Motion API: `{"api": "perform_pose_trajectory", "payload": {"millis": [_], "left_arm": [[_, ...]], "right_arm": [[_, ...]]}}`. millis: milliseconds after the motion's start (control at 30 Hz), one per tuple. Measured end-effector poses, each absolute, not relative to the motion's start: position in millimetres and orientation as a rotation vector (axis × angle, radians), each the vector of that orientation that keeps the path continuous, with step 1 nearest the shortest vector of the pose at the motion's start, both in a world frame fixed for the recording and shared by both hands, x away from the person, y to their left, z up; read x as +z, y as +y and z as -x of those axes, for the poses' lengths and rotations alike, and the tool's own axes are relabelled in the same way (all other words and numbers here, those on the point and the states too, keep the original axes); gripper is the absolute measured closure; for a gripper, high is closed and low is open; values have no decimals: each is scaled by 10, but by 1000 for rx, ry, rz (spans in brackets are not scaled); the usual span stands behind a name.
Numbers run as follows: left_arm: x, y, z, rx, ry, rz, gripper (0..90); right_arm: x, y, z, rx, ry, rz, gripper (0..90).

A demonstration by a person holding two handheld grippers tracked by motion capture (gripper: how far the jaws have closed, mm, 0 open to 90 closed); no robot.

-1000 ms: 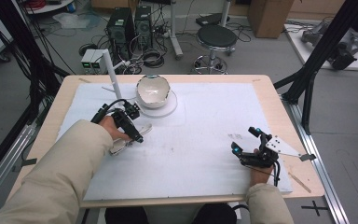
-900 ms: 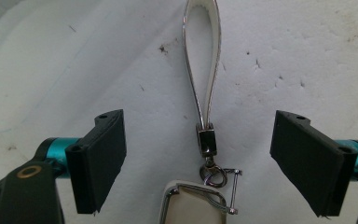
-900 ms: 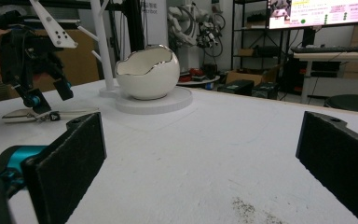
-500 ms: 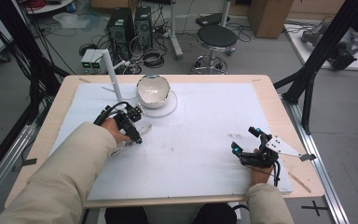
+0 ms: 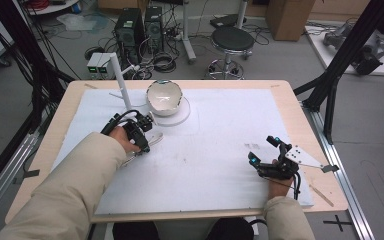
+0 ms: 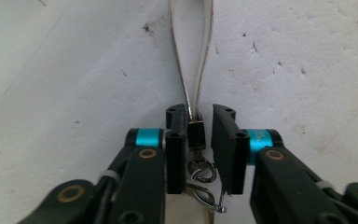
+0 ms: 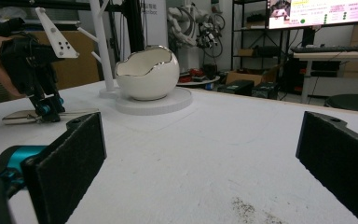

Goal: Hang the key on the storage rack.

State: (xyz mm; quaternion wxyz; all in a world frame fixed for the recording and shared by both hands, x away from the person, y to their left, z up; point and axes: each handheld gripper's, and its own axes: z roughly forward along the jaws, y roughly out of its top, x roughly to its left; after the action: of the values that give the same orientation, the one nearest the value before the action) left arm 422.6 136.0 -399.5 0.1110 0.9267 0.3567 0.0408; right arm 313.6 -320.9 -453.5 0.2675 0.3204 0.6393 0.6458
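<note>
A pale strap loop (image 6: 206, 46) with a metal clasp (image 6: 196, 135) and key rings (image 6: 200, 170) lies flat on the white mat (image 5: 215, 130). My left gripper (image 6: 199, 114) points down at it, jaws narrowly apart on either side of the clasp, with a thin gap on the right side. From above, the left gripper (image 5: 144, 145) sits over the strap (image 5: 156, 136) at the mat's left. The right gripper view shows the left gripper (image 7: 51, 114) standing on the strap (image 7: 23, 116). My right gripper (image 5: 262, 150) rests wide open at the right with nothing between its jaws (image 7: 200, 154).
A white egg-shaped bowl (image 5: 164, 97) sits on a round white base (image 5: 182, 114) just beyond the left gripper, with a white stand (image 5: 120, 80) to its left. The same bowl (image 7: 144, 74) and stand (image 7: 100, 46) appear ahead of the right gripper. The wooden table edge (image 5: 300, 115) borders the mat.
My left gripper has edged slightly right and away over the strap. The right gripper has stayed where it was.
</note>
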Motion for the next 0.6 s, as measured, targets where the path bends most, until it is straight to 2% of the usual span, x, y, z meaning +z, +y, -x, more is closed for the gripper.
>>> {"api": "perform_pose_trajectory", "payload": {"millis": [400,600], "left_arm": [[-3985,1375,-4208,149,1012,-2734,813],[-3862,1450,-4190,196,1017,-2628,813]], "right_arm": [[-4535,-3205,-3133,1741,1725,-862,5],[-4535,-3206,-3134,1741,1726,-861,5]]}}
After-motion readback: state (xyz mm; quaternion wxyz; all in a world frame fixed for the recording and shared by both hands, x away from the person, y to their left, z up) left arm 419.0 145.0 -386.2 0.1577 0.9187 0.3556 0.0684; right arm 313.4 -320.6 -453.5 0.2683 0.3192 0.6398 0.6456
